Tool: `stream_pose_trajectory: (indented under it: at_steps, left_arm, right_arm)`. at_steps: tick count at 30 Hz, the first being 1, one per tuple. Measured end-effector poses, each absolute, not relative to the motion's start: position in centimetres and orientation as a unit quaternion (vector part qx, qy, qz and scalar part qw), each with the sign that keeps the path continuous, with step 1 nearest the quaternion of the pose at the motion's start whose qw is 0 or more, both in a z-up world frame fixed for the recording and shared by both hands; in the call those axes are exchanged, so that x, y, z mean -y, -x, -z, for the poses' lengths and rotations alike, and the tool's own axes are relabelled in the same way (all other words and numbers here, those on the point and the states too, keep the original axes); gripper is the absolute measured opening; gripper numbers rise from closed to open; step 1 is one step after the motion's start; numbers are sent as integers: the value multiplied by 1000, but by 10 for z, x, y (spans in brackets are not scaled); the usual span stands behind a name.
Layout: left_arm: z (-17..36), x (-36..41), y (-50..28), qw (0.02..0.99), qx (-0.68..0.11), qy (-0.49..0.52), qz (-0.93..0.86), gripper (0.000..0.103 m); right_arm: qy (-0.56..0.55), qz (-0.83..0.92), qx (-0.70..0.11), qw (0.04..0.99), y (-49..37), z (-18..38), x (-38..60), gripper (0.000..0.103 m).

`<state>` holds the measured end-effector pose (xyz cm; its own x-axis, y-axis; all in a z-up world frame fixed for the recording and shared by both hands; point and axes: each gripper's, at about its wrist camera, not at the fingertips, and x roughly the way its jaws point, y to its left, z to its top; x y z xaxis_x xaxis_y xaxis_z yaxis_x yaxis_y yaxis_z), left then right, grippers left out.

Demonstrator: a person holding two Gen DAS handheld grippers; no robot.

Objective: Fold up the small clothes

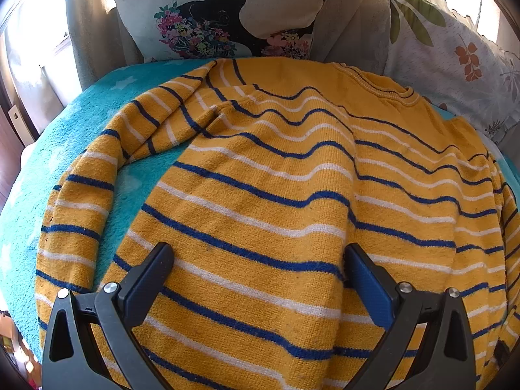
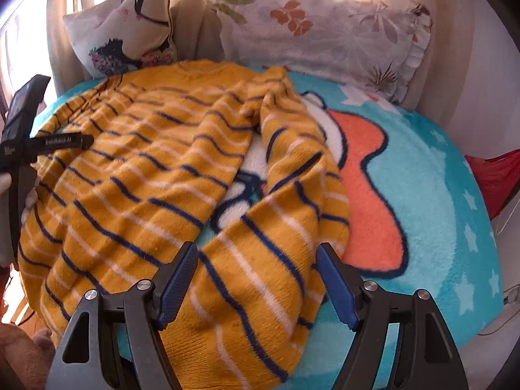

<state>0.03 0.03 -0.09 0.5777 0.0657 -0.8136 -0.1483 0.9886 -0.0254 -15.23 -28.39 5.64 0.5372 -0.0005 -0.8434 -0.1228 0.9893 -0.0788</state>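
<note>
Right hand-held gripper (image 2: 256, 287), nearest the lens: black arms, blue ribbed pads, jaws standing apart with the end of a sleeve (image 2: 247, 276) lying between them; no pad is seen pressing on the cloth. Left hand-held gripper (image 1: 258, 279): same make, jaws apart over the lower body of the garment, pads clear of the knit. Sweater (image 1: 292, 178): small, mustard yellow with thin blue and white stripes, spread flat, neckline toward the pillows, both sleeves curving out at its sides. Blanket (image 2: 432, 175): teal fleece with white stars and an orange and white cartoon figure, under the sweater. Cushion (image 1: 221, 16): cream, black bird and flowers print. Pillow (image 2: 325, 29): pale, leaf print, frilled edge. Curtain (image 2: 191, 9): beige, behind both.
</note>
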Motion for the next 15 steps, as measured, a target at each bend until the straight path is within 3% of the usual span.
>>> stream_pose_trajectory:
  at_steps: [2, 3, 4, 12, 14, 15]
  left_arm:
    - [1, 0, 0, 887, -456, 45, -61, 103]
    - [1, 0, 0, 887, -456, 45, -61, 103]
    - [1, 0, 0, 887, -456, 44, -61, 103]
    - [1, 0, 0, 887, -456, 44, -61, 103]
    - [1, -1, 0, 887, -456, 45, -61, 103]
    - [1, -1, 0, 887, -456, 44, -61, 103]
  right_arm:
    - [52, -46, -480, 874, 155, -54, 288, 47]
    - [46, -43, -489, 870, 152, -60, 293, 10]
    - [34, -37, -490, 870, 148, -69, 301, 7]
    - [104, 222, -367, 897, 83, -162, 413, 7]
    - [115, 301, -357, 877, 65, -163, 447, 20]
    - [109, 327, -369, 863, 58, -160, 465, 32]
